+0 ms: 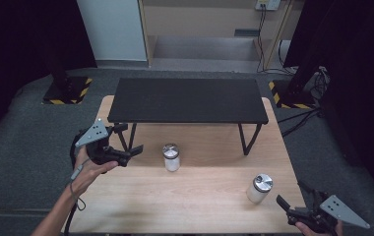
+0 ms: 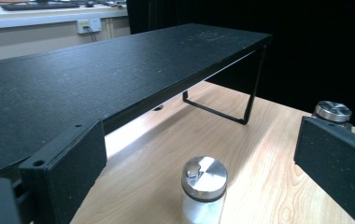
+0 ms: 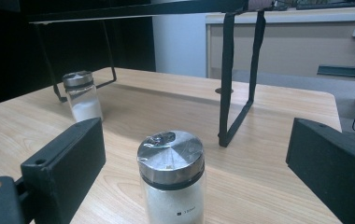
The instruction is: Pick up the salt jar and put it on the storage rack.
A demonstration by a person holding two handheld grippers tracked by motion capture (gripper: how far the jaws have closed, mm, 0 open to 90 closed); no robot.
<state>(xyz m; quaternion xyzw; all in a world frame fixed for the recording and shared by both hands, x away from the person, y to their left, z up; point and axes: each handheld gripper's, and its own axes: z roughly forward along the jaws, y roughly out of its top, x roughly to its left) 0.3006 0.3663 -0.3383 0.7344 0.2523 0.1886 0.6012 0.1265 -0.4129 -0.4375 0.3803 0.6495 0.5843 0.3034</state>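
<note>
While both shakers stand upright, steel caps up, on the table in front of the black shelf, your left gripper gapes empty toward the middle shaker and your right gripper gapes empty beside the right shaker, its label unreadable.

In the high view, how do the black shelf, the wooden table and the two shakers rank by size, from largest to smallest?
1. Wooden table.
2. Black shelf.
3. The two shakers, middle one and right one: they look about alike, so I do not rank them.
</note>
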